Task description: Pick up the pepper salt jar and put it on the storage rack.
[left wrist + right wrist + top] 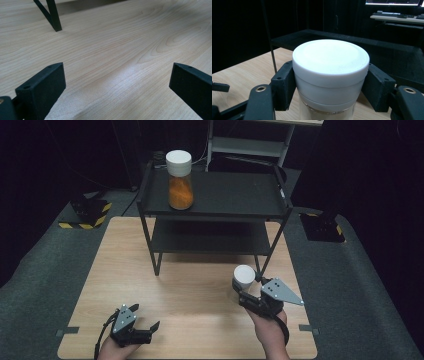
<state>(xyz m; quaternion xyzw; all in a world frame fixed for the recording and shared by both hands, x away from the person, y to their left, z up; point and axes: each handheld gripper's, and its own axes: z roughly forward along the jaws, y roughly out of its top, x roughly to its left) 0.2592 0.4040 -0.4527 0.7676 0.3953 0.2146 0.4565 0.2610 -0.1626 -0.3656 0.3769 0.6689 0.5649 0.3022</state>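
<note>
At the near edge of the table [190, 285], the left hand-held gripper [150, 330] rests low with its jaws spread wide apart and nothing between them; in the left gripper view only bare wood grain lies between the two black jaws, with one leg of the shelf rack [53, 17] farther off. To its right and slightly farther from the person, the right hand-held gripper [243, 292] is clamped on a jar with a white lid [243, 276]. In the right gripper view the jaws press on opposite sides of the jar [330, 75], just below the rim of the lid, and the jar's long axis stands upright. The jar thus sits in the grip of the right hand, near the right front leg of the rack and apart from it. Beyond lies the black two-tier shelf rack [215, 212], standing on the far half of the table. On its top tier, at the left end, a second white-lidded jar holding something orange [180, 180] stands upright; the rest of that tier is bare. The relation that governs the coming move is judged to be this: the bare part of the top tier lies ahead of and above the held jar, so the jar would have to rise clear of the raised rim before travelling forward. The right hand is the nearer to the rack.
</note>
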